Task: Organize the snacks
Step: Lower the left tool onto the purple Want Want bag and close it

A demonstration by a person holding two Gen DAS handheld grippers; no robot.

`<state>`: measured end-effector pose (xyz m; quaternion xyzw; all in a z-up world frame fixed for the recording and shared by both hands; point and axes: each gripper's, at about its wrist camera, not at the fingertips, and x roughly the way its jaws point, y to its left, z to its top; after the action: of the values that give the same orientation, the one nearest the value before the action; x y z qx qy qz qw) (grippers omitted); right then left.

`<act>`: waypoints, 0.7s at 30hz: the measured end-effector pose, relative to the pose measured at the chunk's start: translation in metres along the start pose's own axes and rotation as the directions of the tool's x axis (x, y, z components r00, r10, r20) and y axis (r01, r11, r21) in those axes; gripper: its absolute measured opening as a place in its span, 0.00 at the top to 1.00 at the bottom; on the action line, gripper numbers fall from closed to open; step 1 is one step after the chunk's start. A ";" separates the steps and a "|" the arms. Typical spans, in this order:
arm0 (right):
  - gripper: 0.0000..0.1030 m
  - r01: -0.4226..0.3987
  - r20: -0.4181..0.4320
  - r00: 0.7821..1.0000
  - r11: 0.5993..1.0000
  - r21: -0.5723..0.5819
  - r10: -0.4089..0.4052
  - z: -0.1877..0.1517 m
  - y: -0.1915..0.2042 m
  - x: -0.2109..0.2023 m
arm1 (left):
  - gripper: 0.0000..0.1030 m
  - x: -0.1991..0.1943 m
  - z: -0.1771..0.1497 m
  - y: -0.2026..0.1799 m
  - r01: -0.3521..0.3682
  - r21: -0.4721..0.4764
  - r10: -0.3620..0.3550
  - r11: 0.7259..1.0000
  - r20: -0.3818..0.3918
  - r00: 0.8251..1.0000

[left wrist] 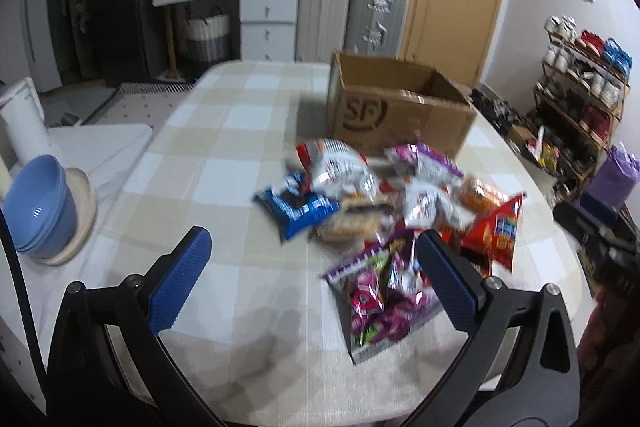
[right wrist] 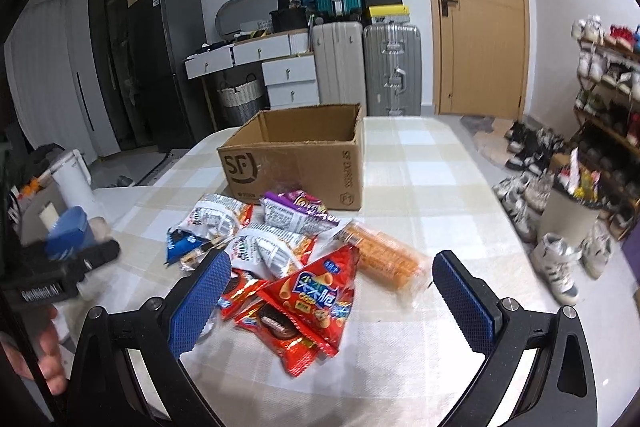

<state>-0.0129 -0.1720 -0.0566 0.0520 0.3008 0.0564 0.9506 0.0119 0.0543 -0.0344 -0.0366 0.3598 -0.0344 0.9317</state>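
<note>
Snack packets (right wrist: 280, 259) lay heaped near the open cardboard box (right wrist: 296, 155) on the checked table (right wrist: 420, 167); left gripper (left wrist: 312, 275) and right gripper (right wrist: 328, 299) hovered, both spread, empty.

Dim even indoor light, left view motion-blurred, fisheye bending, dark vignetted corners

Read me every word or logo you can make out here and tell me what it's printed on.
"SF": front of the cardboard box.
"SF EXPRESS": vertical print on the box's side, partly blurred.
"OREO": red cookie packet, only just legible.
Red triangular chip bag: blue and white lettering, unreadable.
Other snack packs and shoe boxes: too blurred.
</note>
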 end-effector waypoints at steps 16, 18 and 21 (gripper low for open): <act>0.00 -0.042 -0.100 0.994 0.998 0.048 0.046 -0.005 -0.014 0.016 | 0.22 0.090 -0.036 -0.048 0.069 -0.004 -0.067 0.998 -0.290 0.955; 0.00 -0.048 -0.105 0.993 0.997 0.059 0.054 -0.005 -0.017 0.016 | 0.25 0.095 -0.038 -0.048 0.090 -0.016 -0.091 0.996 -0.310 0.946; 0.00 -0.054 -0.108 0.992 0.996 0.069 0.061 -0.005 -0.019 0.016 | 0.34 0.098 -0.038 -0.053 0.102 -0.012 -0.101 0.995 -0.302 0.948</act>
<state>-0.0012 -0.1879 -0.0718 0.0889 0.3526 0.0767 0.9284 0.0567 -0.0089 -0.1232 -0.0475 0.4955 -0.0882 0.8628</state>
